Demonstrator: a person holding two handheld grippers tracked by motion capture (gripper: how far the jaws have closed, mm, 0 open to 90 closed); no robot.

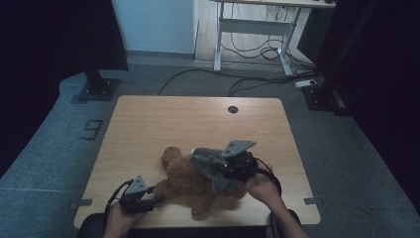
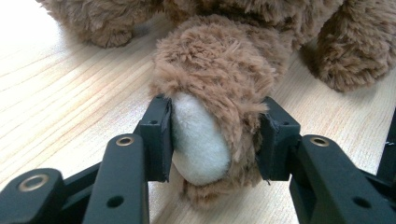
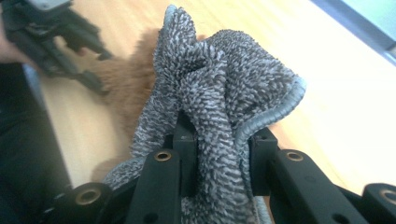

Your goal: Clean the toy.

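A brown teddy bear [image 1: 190, 179] lies on the wooden table [image 1: 163, 124] in the lower middle of the high view, its head toward the upper left and its limbs spread toward the near edge. At the lower left of that view the left gripper [image 1: 157, 196] reaches in from the left and meets one of the bear's legs. In the left gripper view the bear's paw [image 2: 212, 116], brown fur with a white sole [image 2: 200, 140] facing the camera, sits squarely between the two black jaws in the lower centre of the frame; the jaws stand partly open, with the left pad against the white sole and the right pad against the brown fur, and no gap shows on either side. How hard they press cannot be told. The rest of the bear fills the top of that frame, with bare wood to the left and lower right. To the right of centre in the high view the right gripper [image 1: 218, 171] hangs over the bear's body with a grey towel [image 1: 214, 168] bunched at its tip and draped down onto the fur. In the right gripper view the jaws are closed narrowly on a thick fold of that grey looped towel [image 3: 219, 93], which rises from between them through the middle of the frame, its bound edge curling at the right; brown fur and the left gripper [image 3: 100, 70] show blurred at the upper left.
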